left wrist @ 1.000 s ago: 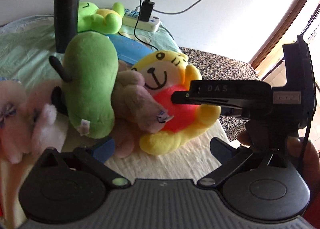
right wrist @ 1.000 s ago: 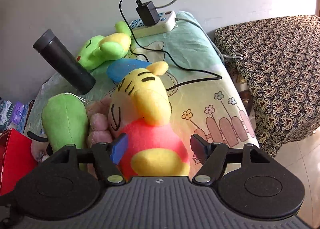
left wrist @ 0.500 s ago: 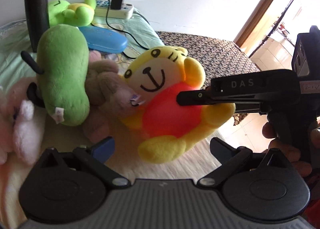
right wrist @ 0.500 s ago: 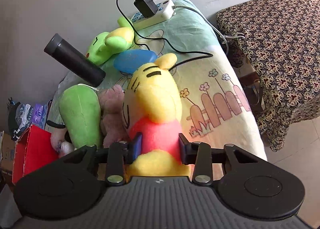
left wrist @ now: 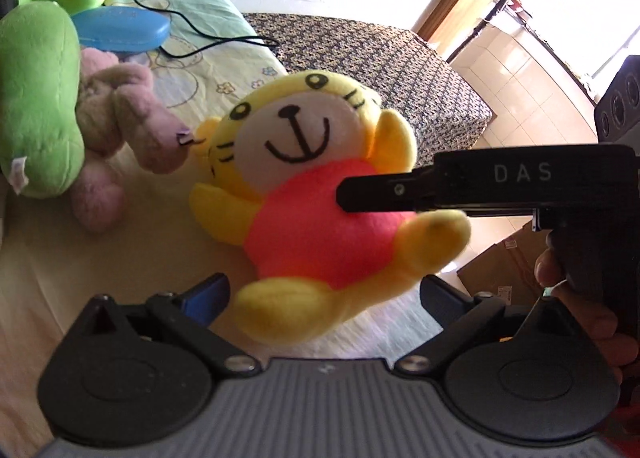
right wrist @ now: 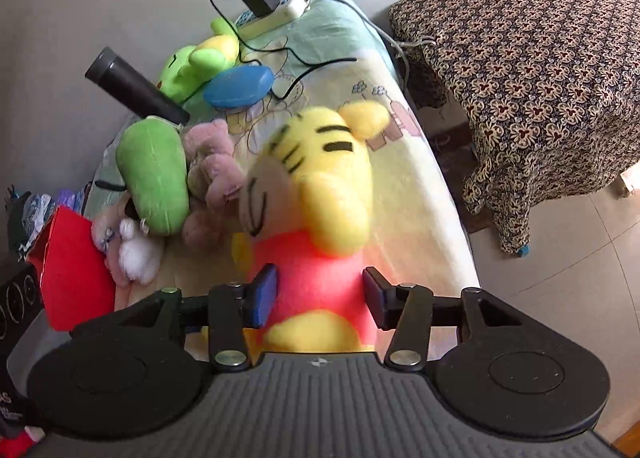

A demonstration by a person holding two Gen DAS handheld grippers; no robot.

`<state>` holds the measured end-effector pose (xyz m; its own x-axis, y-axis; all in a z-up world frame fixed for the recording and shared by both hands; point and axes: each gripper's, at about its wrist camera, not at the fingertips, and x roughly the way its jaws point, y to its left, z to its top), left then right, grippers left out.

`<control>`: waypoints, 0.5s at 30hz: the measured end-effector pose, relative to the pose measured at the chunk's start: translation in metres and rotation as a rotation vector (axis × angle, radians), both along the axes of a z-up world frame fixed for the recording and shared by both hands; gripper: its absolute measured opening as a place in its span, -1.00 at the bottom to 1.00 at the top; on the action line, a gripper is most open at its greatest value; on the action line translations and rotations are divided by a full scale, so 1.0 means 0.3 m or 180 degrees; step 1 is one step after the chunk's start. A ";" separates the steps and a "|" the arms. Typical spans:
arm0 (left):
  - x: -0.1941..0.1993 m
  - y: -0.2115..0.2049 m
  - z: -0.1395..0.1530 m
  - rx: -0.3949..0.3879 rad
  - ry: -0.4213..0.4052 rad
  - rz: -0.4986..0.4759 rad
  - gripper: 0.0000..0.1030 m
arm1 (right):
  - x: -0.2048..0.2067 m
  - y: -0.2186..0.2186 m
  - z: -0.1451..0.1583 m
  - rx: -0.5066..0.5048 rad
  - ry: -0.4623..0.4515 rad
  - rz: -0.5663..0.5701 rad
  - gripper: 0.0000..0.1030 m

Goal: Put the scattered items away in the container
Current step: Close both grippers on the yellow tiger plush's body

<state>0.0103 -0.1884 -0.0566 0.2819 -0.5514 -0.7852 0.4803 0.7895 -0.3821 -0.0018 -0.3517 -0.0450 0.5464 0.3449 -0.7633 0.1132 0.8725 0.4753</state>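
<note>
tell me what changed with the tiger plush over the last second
The right gripper closed on the yellow tiger plush, its jaws just easing wider, pads on its red belly, and lifted it away from the pile. The left gripper is open. The green plush and pink plush stayed put.

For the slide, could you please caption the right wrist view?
Right gripper clamps the yellow tiger plush by its red belly above the bed.
</note>
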 end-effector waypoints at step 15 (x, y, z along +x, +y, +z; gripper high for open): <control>-0.103 0.059 0.062 -0.0111 -0.0197 -0.0290 0.15 | -0.009 0.112 0.037 -0.0180 -0.0016 0.0234 -0.25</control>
